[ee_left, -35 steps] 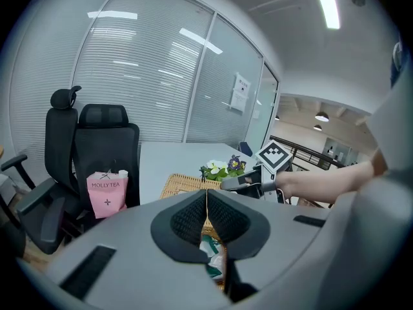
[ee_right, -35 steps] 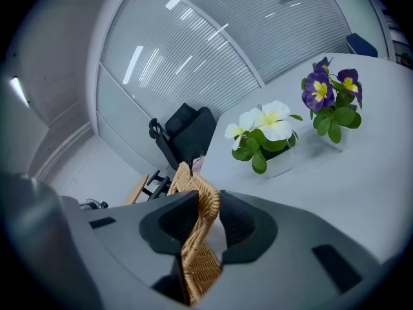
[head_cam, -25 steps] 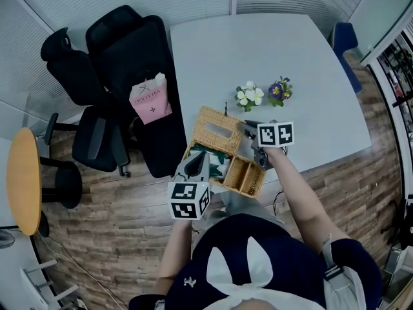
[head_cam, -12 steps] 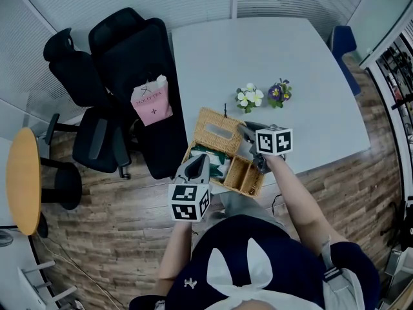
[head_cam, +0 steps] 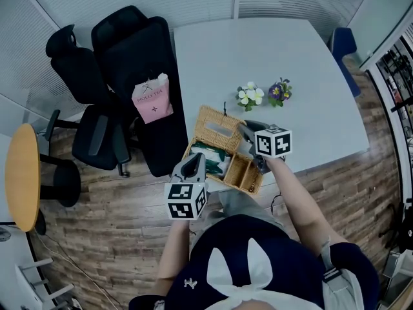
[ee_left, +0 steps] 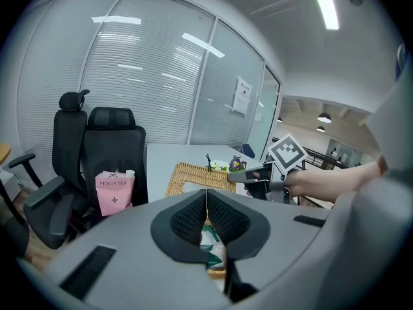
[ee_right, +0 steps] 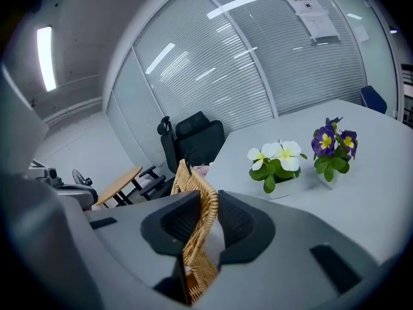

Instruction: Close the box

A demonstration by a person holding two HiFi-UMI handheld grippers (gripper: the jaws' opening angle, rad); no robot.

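Since the earlier frame the right gripper (head_cam: 245,130) has slid a little toward the person, and the left gripper (head_cam: 195,160) has barely drifted. The box has not shifted.

Nearest, the person's arms reach forward from a dark top. The left gripper hovers just above the near left side of the box (head_cam: 240,173), clenched on nothing: in the left gripper view (ee_left: 206,202) its pads meet with no gap. The wicker box sits at the near left corner of the bench (head_cam: 271,50), open, with green and white packets (head_cam: 210,155) inside.

The right gripper comes in from the right and is grasping the lid (head_cam: 216,128). In the right gripper view (ee_right: 208,202) both pads press on the woven edge of the lid (ee_right: 192,181), which stands tilted up between them. The lid is swung back from the far side of the box, away from the person, and has a rectangular slot in it.

Further out on the bench stand a pot of white flowers (head_cam: 249,95) and, just beside it, a pot of purple flowers (head_cam: 279,90), well apart from the box.

Left of the bench are black office chairs (head_cam: 132,50), one carrying a pink bag (head_cam: 152,99). A round wooden table (head_cam: 22,176) sits at the far left, and a blue chair (head_cam: 344,42) is at the bench's far right corner.
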